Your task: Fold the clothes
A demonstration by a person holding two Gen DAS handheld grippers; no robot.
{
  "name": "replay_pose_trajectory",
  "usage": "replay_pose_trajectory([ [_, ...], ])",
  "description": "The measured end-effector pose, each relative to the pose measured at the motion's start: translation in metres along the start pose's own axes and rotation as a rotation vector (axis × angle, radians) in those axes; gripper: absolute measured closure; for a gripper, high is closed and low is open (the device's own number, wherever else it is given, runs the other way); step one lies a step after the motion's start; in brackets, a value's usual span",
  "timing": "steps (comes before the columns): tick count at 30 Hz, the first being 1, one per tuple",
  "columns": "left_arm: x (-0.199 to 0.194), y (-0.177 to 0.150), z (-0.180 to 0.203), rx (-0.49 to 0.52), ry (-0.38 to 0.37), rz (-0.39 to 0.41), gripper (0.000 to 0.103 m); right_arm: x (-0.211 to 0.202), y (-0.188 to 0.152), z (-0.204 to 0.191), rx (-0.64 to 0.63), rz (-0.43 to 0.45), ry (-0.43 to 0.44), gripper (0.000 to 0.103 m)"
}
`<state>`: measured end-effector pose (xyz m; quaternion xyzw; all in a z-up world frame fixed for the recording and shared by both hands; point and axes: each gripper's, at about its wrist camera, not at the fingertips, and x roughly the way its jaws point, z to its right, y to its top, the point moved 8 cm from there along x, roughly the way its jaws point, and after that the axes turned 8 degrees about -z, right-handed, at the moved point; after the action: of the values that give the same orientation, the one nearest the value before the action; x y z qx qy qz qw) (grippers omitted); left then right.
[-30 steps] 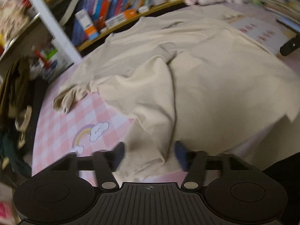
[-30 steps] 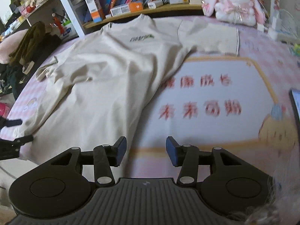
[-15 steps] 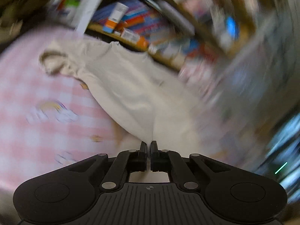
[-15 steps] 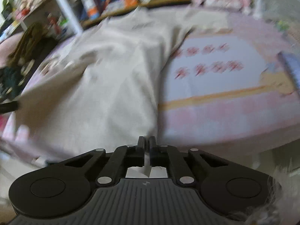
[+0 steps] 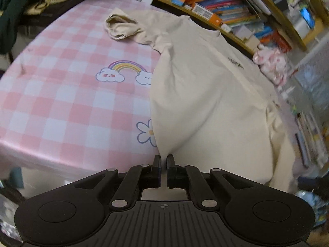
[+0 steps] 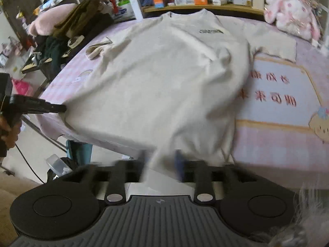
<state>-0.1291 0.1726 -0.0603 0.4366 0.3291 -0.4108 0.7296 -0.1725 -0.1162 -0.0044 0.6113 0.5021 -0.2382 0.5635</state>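
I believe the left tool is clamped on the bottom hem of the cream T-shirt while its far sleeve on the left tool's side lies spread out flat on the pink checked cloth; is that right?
Not quite. The left tool is indeed shut on the hem of the cream T-shirt, but that sleeve is bunched and crumpled on the pink checked cloth, not flat. The left wrist view shows it.

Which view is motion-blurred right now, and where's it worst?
Right wrist view: the right tongs are smeared, fingers apart, with the T-shirt hem soft beside them; the far shelf is crisper. Left wrist view: the left tongs, pinched on the T-shirt's corner, and the tablecloth are sharp; only the right edge streaks.
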Motion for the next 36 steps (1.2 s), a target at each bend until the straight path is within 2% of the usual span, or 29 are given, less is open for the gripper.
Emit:
replay_pose_trajectory([
  [4, -0.003, 0.007, -0.005, 0.016, 0.065, 0.032, 0.097, -0.013, -0.004, 0.048, 0.201, 0.065, -0.046, 0.065],
  [8, -0.008, 0.006, -0.01, 0.006, 0.081, 0.042, 0.098, -0.012, -0.019, 0.089, 0.342, 0.066, -0.089, 0.066],
  [10, -0.007, 0.006, -0.01, 0.009, 0.083, 0.037, 0.098, -0.003, -0.027, 0.097, 0.402, 0.056, -0.061, 0.065],
  [13, -0.006, 0.005, -0.01, 0.014, 0.086, 0.029, 0.098, 0.011, -0.03, 0.096, 0.454, 0.032, -0.025, 0.057],
  [16, -0.004, 0.005, -0.009, 0.018, 0.089, 0.021, 0.098, 0.024, -0.032, 0.094, 0.501, 0.006, 0.008, 0.057],
  [18, -0.005, 0.006, -0.01, 0.022, 0.092, 0.02, 0.098, 0.033, -0.033, 0.092, 0.532, -0.011, 0.03, 0.091],
  [19, -0.006, 0.006, -0.01, 0.022, 0.092, 0.02, 0.098, 0.027, -0.031, 0.09, 0.526, 0.004, 0.03, 0.098],
  [21, -0.007, 0.007, -0.01, 0.024, 0.093, 0.018, 0.098, -0.001, -0.02, 0.082, 0.483, 0.067, 0.014, 0.099],
  [24, -0.007, 0.007, -0.01, 0.029, 0.094, 0.009, 0.098, -0.079, 0.009, 0.062, 0.382, 0.313, -0.016, 0.099],
  [26, -0.006, 0.006, -0.01, 0.03, 0.09, 0.005, 0.098, -0.108, 0.012, 0.061, 0.37, 0.391, -0.083, 0.099],
  [27, -0.005, 0.006, -0.01, 0.027, 0.085, 0.005, 0.098, -0.107, 0.008, 0.066, 0.379, 0.373, -0.132, 0.099],
  [29, -0.005, 0.006, -0.011, 0.021, 0.073, 0.004, 0.098, -0.085, -0.007, 0.082, 0.407, 0.28, -0.22, 0.098],
  [33, -0.012, 0.007, -0.013, 0.011, 0.062, 0.022, 0.098, -0.027, -0.037, 0.114, 0.475, 0.111, -0.254, 0.098],
  [36, -0.018, 0.008, -0.014, 0.002, 0.053, 0.039, 0.098, -0.018, -0.048, 0.118, 0.533, 0.077, -0.209, 0.098],
])
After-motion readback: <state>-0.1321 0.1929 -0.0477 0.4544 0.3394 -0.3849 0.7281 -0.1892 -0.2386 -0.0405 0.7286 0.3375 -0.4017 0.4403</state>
